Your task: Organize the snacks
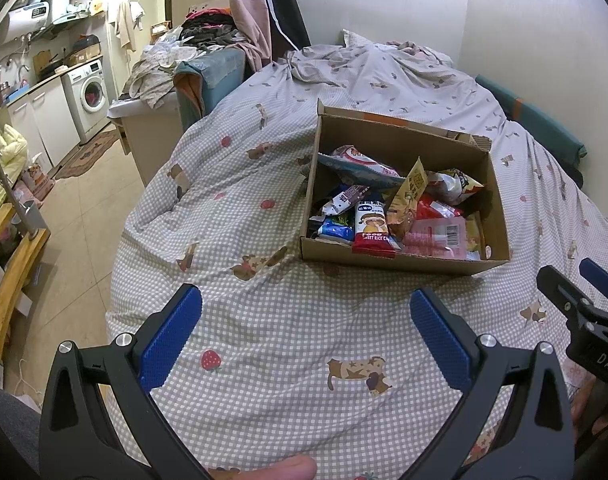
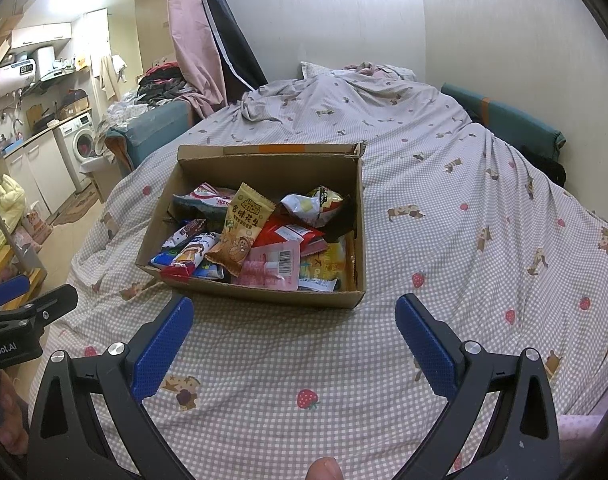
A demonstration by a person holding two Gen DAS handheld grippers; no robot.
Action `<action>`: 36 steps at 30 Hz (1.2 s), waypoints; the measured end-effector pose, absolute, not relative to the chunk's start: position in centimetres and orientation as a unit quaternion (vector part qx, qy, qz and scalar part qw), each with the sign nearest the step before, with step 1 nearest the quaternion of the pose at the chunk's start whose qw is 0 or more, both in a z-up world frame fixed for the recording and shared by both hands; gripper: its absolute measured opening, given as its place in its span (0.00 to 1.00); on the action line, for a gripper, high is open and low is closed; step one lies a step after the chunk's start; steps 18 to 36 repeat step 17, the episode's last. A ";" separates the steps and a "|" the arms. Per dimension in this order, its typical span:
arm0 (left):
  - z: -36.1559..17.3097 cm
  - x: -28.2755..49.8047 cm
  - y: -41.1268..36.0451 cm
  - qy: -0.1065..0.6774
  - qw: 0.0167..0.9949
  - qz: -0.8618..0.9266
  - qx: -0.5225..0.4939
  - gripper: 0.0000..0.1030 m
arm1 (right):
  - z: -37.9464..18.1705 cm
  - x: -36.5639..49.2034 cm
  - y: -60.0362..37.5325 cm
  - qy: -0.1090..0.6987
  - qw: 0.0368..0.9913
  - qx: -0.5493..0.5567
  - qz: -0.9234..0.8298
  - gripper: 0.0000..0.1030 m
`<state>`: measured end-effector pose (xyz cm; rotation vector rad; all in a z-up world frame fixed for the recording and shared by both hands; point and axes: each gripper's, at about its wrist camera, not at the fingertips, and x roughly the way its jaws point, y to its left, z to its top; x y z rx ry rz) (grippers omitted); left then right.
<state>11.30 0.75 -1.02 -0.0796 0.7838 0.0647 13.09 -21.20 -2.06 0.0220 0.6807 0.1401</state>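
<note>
A cardboard box (image 2: 260, 292) is seen on the bed (image 2: 443, 208), packed with loose snacks (image 2: 264, 236). Left tool (image 1: 305, 332) and right tool (image 2: 294, 332) are both held spread and empty over the checked cover, short of the box's near wall; nothing lies between. One red pack (image 1: 373, 232) hangs over the box's near edge, reading "RICE CA…". A pink pouch (image 2: 270, 266) shows a barcode. A washer (image 1: 90, 92) and a laundry heap (image 1: 212, 30) are noted at far left.

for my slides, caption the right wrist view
Open right gripper hovers over checkered bedsheet before a cardboard box of snack packets.
</note>
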 end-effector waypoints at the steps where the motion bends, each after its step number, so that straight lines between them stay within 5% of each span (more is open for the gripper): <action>1: -1.0 11.3 0.7 0.383 0.922 0.032 -0.039 1.00 | -2.1 13.1 -21.2 0.334 0.940 0.011 0.069 1.00; 36: -1.1 11.3 0.8 0.390 0.919 0.030 -0.043 1.00 | -2.0 12.9 -20.9 0.327 0.942 0.008 0.070 1.00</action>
